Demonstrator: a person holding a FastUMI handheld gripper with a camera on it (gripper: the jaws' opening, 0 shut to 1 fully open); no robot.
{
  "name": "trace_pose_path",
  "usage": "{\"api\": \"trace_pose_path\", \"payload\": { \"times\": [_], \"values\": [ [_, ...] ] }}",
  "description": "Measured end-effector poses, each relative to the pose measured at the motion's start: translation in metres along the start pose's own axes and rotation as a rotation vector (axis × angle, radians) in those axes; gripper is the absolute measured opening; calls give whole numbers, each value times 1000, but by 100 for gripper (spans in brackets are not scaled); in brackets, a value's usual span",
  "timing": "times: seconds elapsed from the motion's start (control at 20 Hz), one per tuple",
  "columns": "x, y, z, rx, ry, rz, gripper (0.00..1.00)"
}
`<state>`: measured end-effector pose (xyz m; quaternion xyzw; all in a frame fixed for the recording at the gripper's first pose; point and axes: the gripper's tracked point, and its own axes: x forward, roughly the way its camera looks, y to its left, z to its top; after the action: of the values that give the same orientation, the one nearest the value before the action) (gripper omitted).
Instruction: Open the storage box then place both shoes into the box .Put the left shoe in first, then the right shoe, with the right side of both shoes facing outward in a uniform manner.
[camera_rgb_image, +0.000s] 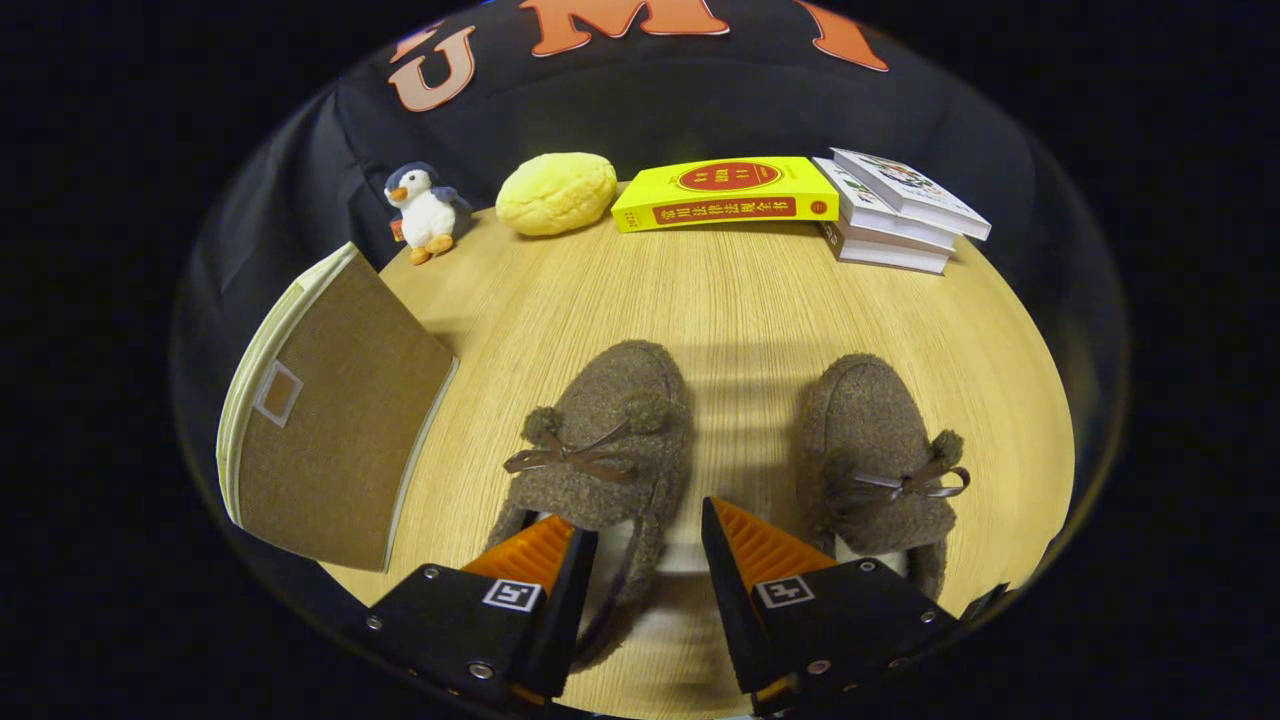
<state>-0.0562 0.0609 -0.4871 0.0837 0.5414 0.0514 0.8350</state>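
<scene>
Two fingers of the gripper (640, 545) spread wide at the near edge, released, nothing clenched between them. Straddling the heel end of the left-hand slipper (600, 450): left finger over the near left part of its opening, right finger just off its right rim, over the bare strip of table (740, 300) between the pair. Contact with the fleece hard to confirm; at most a light brush on the left side, no squeeze from both sides.

Just ahead, that brown fuzzy slipper pointing away, toe far, a thin ribbon bow and two pompoms across its vamp. To its right, apart by a gap of tabletop, the second slipper (875, 450), likewise toe far, bow skewed to its right side.

Left of the slippers, the storage box (335, 440): brown fabric with pale edging and a small label window on the face seen, lying at a slant near the table's left edge. Lid looks flat and closed, though hard to tell for sure from this angle.

Along the far edge, left to right: a toy penguin (425, 212), a yellow bun-shaped cushion (557, 193), a yellow book (727, 192), a stack of white books (900, 210).

Judged from the layout: neither shoe packed, box apparently not yet opened, so the whole job remaining. Poised as if for a grab at the left-hand slipper's heel.
</scene>
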Motion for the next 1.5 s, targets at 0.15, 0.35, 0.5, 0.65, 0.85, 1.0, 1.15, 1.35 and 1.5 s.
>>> {"api": "trace_pose_path", "payload": {
  "times": [0.15,0.35,0.5,0.65,0.85,1.0,1.15,1.35,1.5],
  "values": [
    [8,-1,1,22,-3,-8,56],
    [16,-3,2,12,-14,-28,52],
    [20,1,2,40,-14,-17,47],
    [19,3,1,103,4,6,26],
    [8,-2,8,141,-2,-41,6],
    [-12,14,28,171,-23,-23,5],
    [-43,41,55,158,-55,-10,5],
    [-82,82,90,115,-92,1,5],
    [-103,118,109,109,-113,30,5]
  ]
}}
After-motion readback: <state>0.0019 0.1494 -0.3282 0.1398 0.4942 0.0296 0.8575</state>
